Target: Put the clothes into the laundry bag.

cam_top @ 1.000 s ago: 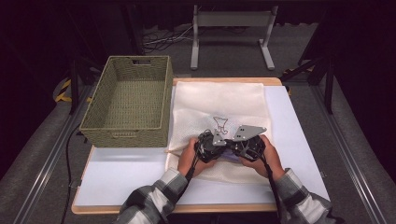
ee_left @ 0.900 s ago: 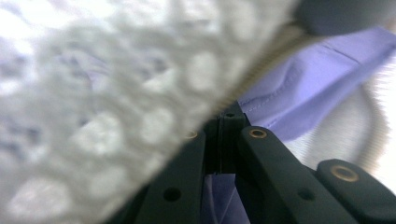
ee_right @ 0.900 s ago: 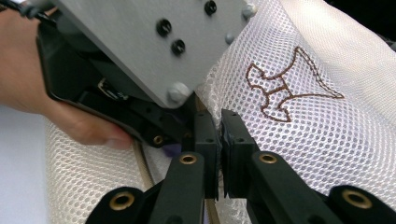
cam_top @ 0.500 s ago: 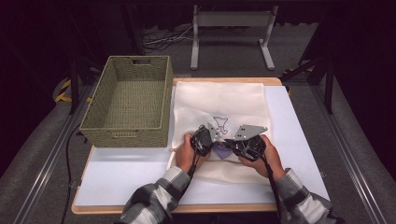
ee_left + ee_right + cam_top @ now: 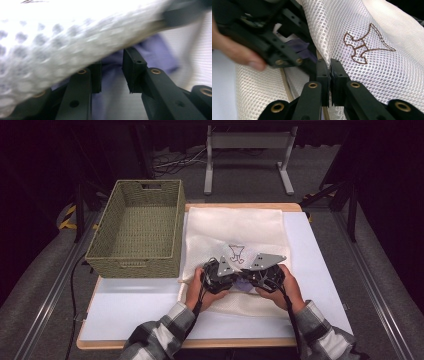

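A white mesh bag (image 5: 235, 225) with a brown stitched motif (image 5: 362, 47) lies on the table, its near edge lifted. My right gripper (image 5: 330, 72) is shut on that lifted mesh edge (image 5: 374, 75). My left gripper (image 5: 111, 72) reaches under the raised mesh (image 5: 62, 45). Its jaws have just been opening and stand apart, with purple cloth (image 5: 110, 100) lying between and behind them, not pinched. In the high view both grippers, left (image 5: 227, 279) and right (image 5: 250, 280), meet at the bag's mouth, with the purple cloth (image 5: 243, 285) between them.
A woven olive basket (image 5: 137, 227) stands to the left of the bag, empty. The white table top (image 5: 135, 305) shows bare in front of it. A metal stand (image 5: 247, 142) is on the floor beyond the table.
The left gripper has shifted slightly at the bag's mouth. The right gripper has kept still on the mesh edge.
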